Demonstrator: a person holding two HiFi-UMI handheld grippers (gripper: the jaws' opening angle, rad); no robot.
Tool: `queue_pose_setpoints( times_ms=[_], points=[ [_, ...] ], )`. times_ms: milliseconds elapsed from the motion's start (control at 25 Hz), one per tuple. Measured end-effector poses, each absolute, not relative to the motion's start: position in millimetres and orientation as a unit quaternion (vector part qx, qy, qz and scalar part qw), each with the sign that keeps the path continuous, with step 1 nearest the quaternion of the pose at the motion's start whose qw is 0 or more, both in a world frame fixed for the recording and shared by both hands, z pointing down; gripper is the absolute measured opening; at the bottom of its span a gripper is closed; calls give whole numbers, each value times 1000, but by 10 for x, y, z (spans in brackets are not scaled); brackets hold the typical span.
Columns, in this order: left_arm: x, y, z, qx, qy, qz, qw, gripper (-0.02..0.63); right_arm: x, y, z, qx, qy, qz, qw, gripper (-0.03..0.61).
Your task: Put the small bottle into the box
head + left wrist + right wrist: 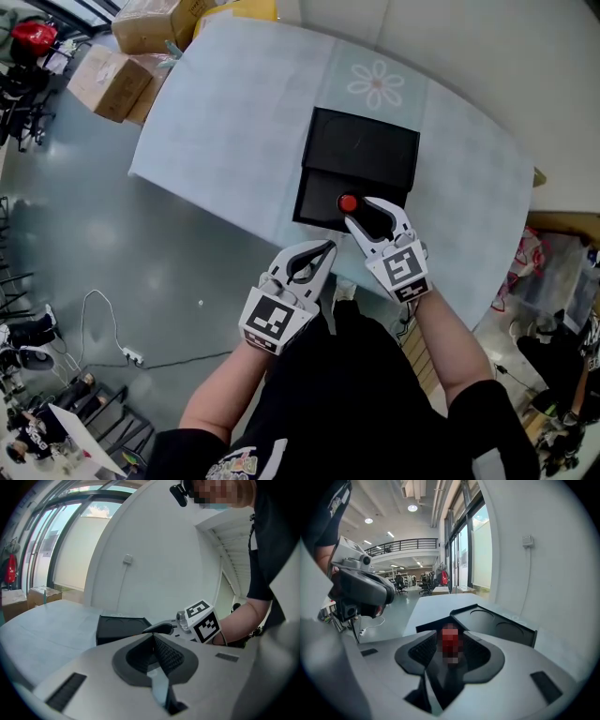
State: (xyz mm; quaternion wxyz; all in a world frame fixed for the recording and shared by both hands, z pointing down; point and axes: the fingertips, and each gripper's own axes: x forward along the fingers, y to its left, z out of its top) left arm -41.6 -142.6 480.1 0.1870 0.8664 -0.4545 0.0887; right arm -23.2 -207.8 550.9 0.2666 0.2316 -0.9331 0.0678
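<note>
A small dark bottle with a red cap is held between the jaws of my right gripper, just over the near half of the open black box. In the right gripper view the bottle shows as a red patch between the pads, with the box and its round recesses behind it. My left gripper hovers at the table's near edge, shut and empty, to the left of the right one. Its closed jaws point toward the box.
The table carries a pale blue cloth with a flower print beyond the box. Cardboard boxes stand off its far left corner. A cable with a power strip lies on the floor at left.
</note>
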Motion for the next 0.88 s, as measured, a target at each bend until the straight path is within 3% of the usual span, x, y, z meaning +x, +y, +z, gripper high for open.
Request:
queue_pose_setpoints(
  times_ms=[240,320,400,880],
  points=[
    [-199,-1251,4613,864,-466,78,171,8,-5,-1893,5102,230,-944,69,224,146],
    [-126,-1198,4542,863,-472,75,165,8,106,-1856,4916,241,-947,79,198,60],
    [-58,-1149,4455,861,-478,73,157,8,223,-1820,4716,249,-949,92,169,13],
    [-7,-865,3768,852,-508,53,118,8,609,-1368,3896,252,-959,87,99,9]
  ],
)
